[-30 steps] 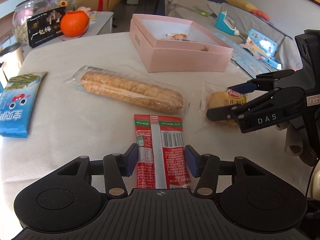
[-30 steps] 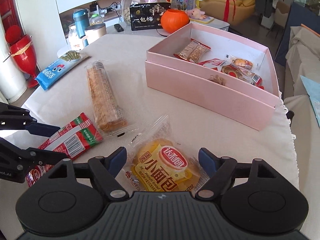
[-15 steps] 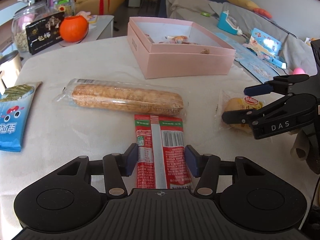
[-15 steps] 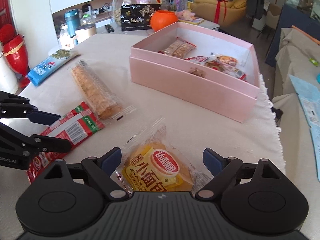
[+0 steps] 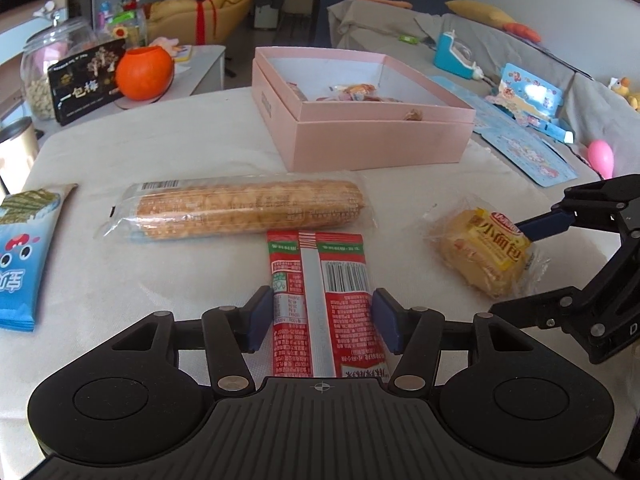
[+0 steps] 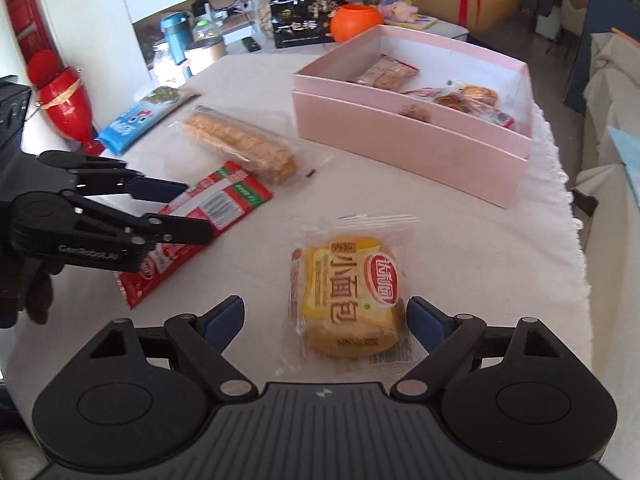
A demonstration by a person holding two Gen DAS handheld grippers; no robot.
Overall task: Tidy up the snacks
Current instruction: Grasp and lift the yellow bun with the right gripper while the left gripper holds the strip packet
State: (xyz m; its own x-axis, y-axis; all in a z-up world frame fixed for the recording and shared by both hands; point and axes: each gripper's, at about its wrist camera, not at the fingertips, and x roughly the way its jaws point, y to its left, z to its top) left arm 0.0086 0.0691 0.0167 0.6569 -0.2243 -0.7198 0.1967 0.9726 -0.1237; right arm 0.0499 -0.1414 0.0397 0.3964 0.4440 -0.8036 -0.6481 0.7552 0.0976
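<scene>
Two grippers work over a cloth-covered table (image 5: 168, 148). Left gripper (image 5: 322, 316) has its blue pads on either side of a red snack packet (image 5: 320, 280), pads right against the packet's edges; packet lies flat, back side up w/ barcode, white print & a silver seam down the middle, green strip at the far end. Can't tell if it's truly squeezed. Right gripper (image 6: 325, 320) has fingers wide apart around a small bread bun pack (image 6: 352, 300): clear wrapper, yellow label w/ a red oval logo, golden bun inside; right pad is just beside the wrapper, left pad well apart from it. Beyond the red packet lies a long clear-wrapped corn-shaped snack (image 5: 248, 210), crosswise, just touching the packet's far end. Blue snack bag (image 5: 24, 252) sits at the table's left edge. Open pink box (image 5: 376, 140) stands further back, several wrapped snacks (image 6: 452, 96) already inside.
</scene>
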